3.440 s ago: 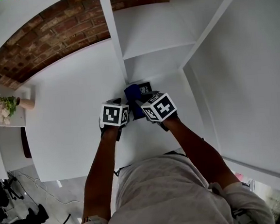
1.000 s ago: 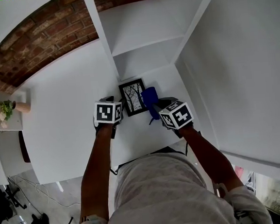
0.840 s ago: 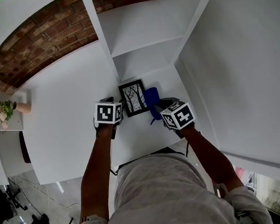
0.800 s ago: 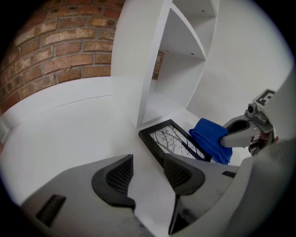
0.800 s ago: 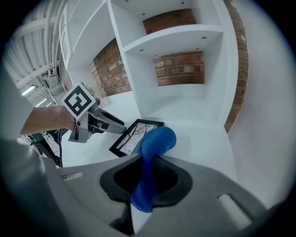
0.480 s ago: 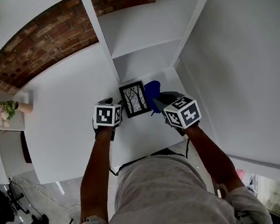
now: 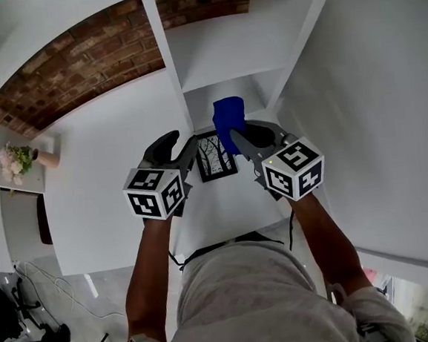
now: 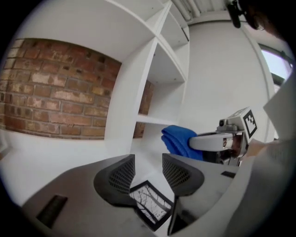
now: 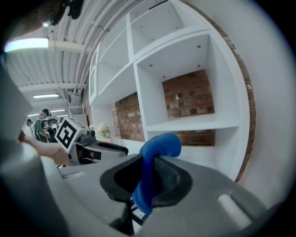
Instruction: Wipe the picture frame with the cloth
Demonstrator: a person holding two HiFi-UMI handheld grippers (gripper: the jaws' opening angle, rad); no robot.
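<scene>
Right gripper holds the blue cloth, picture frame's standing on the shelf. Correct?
Not quite. The picture frame lies flat on the white table, not on the shelf; the head view shows it. The right gripper does hold the blue cloth.

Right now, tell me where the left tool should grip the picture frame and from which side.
Probably the picture frame's left border, approached low from the left. It lies flat, face up on the table, so only its thin edge is pinchable, and the right tool with the cloth is on its right. The left tool's jaws are closing, empty.
</scene>
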